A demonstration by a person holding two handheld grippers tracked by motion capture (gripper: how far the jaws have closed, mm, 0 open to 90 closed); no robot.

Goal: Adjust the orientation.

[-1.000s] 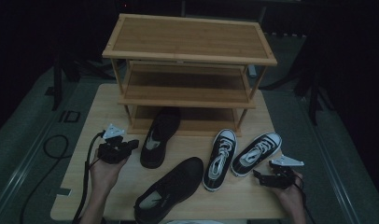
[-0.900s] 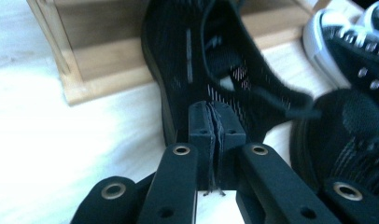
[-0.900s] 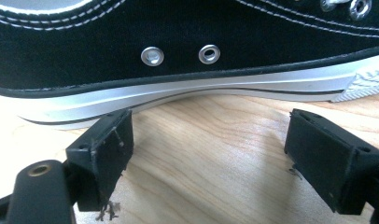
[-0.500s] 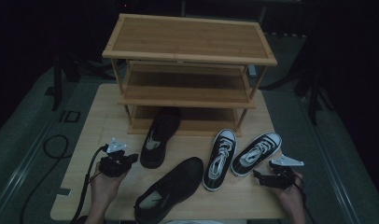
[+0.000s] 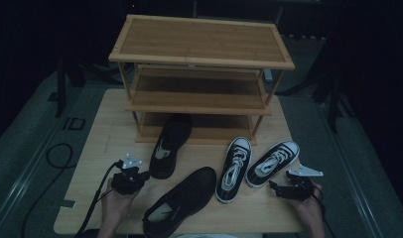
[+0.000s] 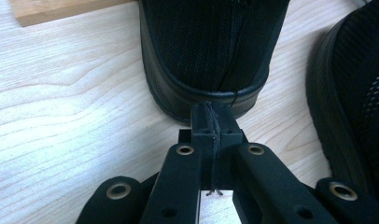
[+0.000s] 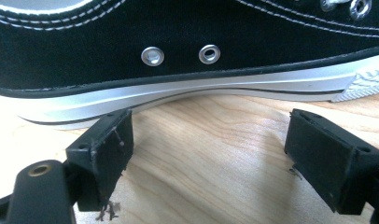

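Resting low on the wooden table [image 5: 90, 198], left gripper [image 5: 140, 176] with jaws pressed fully together, nothing between them, tips just short of the heel of the black slip-on shoe [image 5: 168, 147]; in the left gripper view the same gripper [image 6: 211, 116] almost touching that heel [image 6: 211, 51], contact not certain. Right gripper [image 5: 274, 187] held wide apart and empty, near the table's right front corner, just beside the black-and-white sneaker [image 5: 272, 162]; in the right gripper view the gripper [image 7: 225, 154] with both pads apart over bare wood, facing the sneaker's side [image 7: 187, 42] but not touching it.

Black slip-on: dark mesh upper, smooth black rim round the sole, a seam down the back of the heel, toe pointing toward the bottom shelf of the bamboo shoe rack [image 5: 202, 74]. Second black slip-on [image 5: 182, 201] lying at a slant at the front edge, between the two hands. Sneaker: black canvas, white stitching, two metal eyelets in the side, white rubber sole with a dark stripe, ribbed toe bumper. Its partner sneaker [image 5: 234, 161] just beside it, white laces up.

No brand, label or writing readable anywhere.
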